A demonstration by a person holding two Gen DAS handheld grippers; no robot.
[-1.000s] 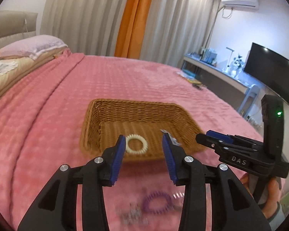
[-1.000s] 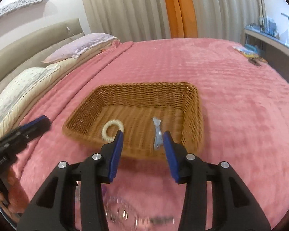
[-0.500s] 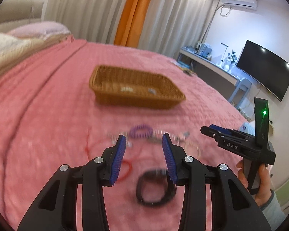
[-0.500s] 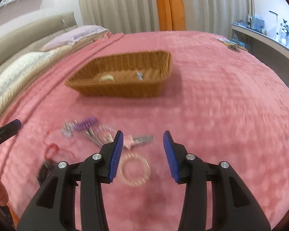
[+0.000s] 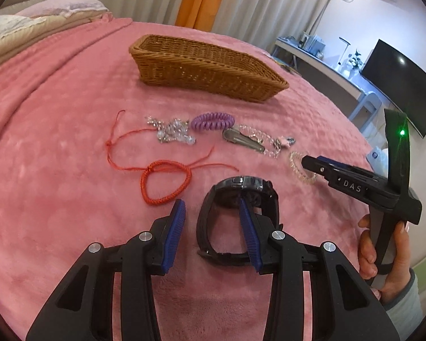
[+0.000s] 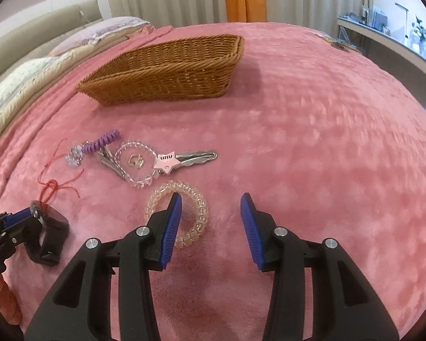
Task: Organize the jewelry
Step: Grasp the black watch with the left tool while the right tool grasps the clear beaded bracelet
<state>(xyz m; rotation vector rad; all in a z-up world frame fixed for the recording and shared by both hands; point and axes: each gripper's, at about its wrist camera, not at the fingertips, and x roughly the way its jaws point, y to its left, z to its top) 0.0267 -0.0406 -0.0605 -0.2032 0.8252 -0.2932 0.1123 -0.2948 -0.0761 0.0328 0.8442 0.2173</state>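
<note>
Basket (image 5: 201,65) beyond scattered jewelry, watch (image 5: 235,216) straddling left tool (image 5: 211,218)

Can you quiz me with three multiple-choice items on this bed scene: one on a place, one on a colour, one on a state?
1. Where does the black watch lie?
A. In the wicker basket
B. On the pink blanket, at the left tool
C. On the pillow

2. What colour is the spiral hair tie nearest the basket?
A. Purple
B. Green
C. White

3. How does the right tool stand?
A. Shut on the star clip
B. Shut on nothing
C. Open, holding nothing

Key: 1 B, the watch sits on the blanket by the left tool; 2 A, its coils are purple; 3 C, its blue fingers stand apart, one over the clear coil bracelet.
</note>
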